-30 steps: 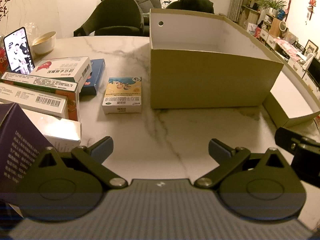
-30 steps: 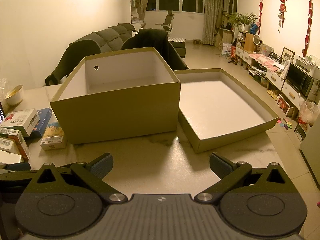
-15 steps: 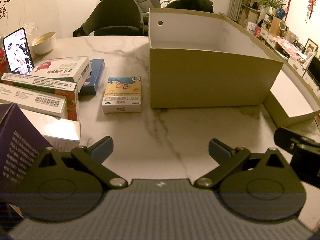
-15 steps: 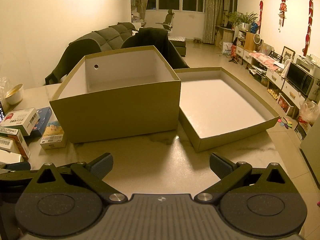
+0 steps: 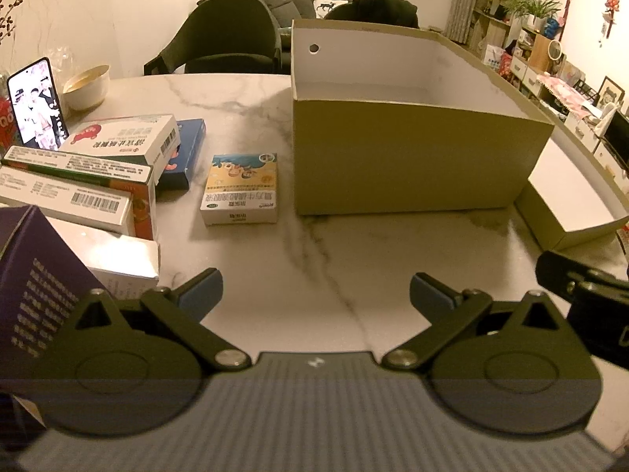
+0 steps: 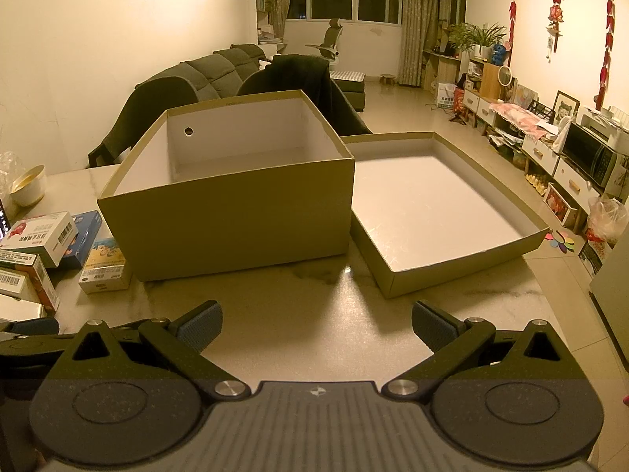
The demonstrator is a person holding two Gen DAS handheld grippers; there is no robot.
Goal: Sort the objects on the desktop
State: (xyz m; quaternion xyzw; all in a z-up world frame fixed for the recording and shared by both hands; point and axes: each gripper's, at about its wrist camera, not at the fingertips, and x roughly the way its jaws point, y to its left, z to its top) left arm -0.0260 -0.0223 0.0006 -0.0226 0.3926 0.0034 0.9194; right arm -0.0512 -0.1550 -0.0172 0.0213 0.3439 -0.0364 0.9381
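An open, empty cardboard box (image 5: 409, 165) (image 6: 236, 220) stands on the marble table, its lid (image 6: 444, 212) lying upside down to its right. A small yellow-and-blue medicine box (image 5: 240, 188) (image 6: 104, 265) lies just left of the cardboard box. Several more medicine boxes (image 5: 90, 165) are piled at the left, with a purple box (image 5: 27, 275) nearest. My left gripper (image 5: 314, 295) is open above bare table, nothing between its fingers. My right gripper (image 6: 316, 326) is also open and holds nothing; part of it (image 5: 585, 295) shows at the right edge of the left wrist view.
A phone (image 5: 37, 106) with a lit screen stands propped at the far left beside a white bowl (image 5: 84, 86). Dark chairs (image 5: 224, 35) stand behind the table. The table's right edge (image 6: 550, 299) drops to the floor past the lid.
Both views have shifted very slightly; the cardboard box sits a touch further left in the right wrist view. Both grippers stay open and nothing on the table has moved.
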